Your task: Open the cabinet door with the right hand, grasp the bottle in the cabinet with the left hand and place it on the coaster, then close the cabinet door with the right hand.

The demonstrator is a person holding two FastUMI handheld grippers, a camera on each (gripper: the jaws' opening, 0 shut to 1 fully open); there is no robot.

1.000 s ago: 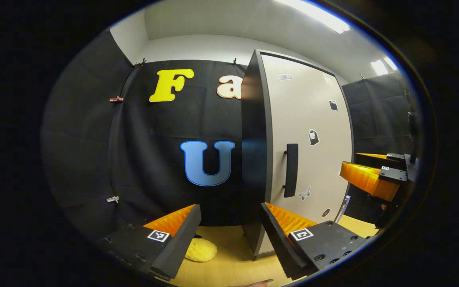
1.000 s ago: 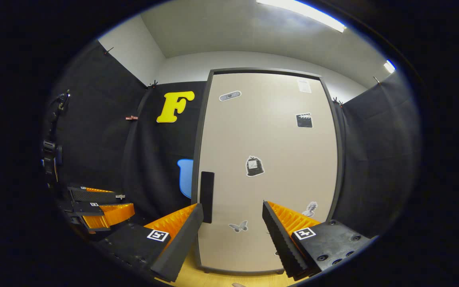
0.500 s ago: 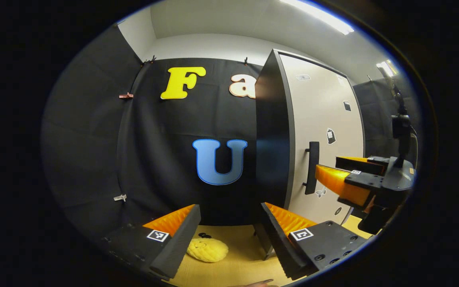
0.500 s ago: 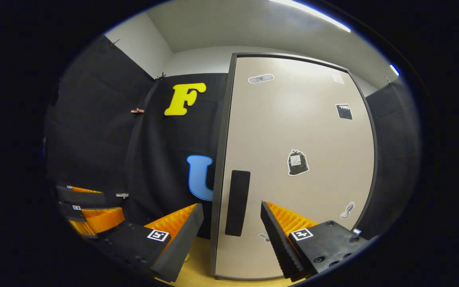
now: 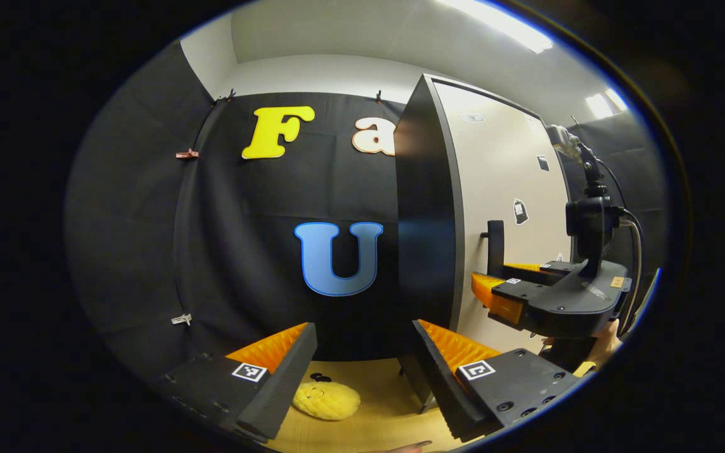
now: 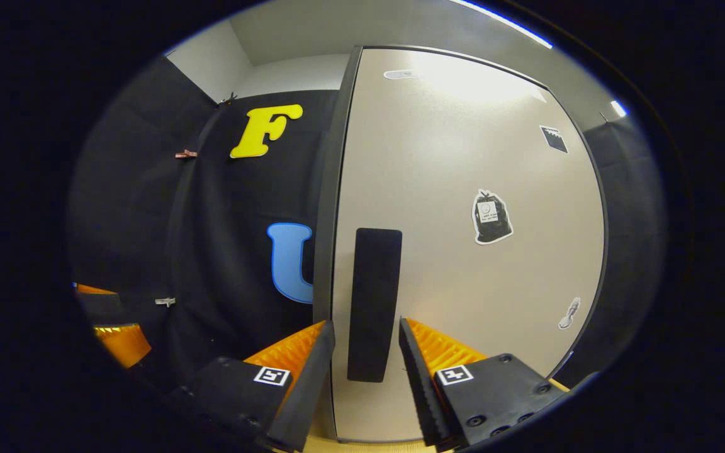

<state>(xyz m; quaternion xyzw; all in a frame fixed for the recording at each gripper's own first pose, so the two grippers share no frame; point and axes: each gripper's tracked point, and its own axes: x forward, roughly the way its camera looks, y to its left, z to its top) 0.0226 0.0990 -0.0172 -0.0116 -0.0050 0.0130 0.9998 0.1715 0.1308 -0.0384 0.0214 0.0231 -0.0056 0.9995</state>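
Since a second ago the right tongs (image 6: 367, 343) have closed in on the cabinet door (image 6: 463, 157); the handle (image 6: 373, 302) now stands between their fingers, which have narrowed but, as far as I can tell, do not yet press on it.

Left to right, left gripper view: left tongs (image 5: 364, 352) spread, holding nothing, hovering low over the counter (image 5: 375, 425). Yellow coaster (image 5: 326, 400) on the counter just beyond them, free. Cabinet (image 5: 427, 239) dark side panel next, then the door face, shut. Right tongs (image 5: 494, 296) reach in from the right at the handle (image 5: 495, 246).

Bottle: presumably behind the shut door, not to be seen.

Step in hand, by my judgement: gripping the handle, first step barely begun.

Risks: pulling before the fingers bite, so they slide off the smooth bar. The handle sits at the door's left edge, so the door should swing toward the side where the left tongs wait; it could strike them.
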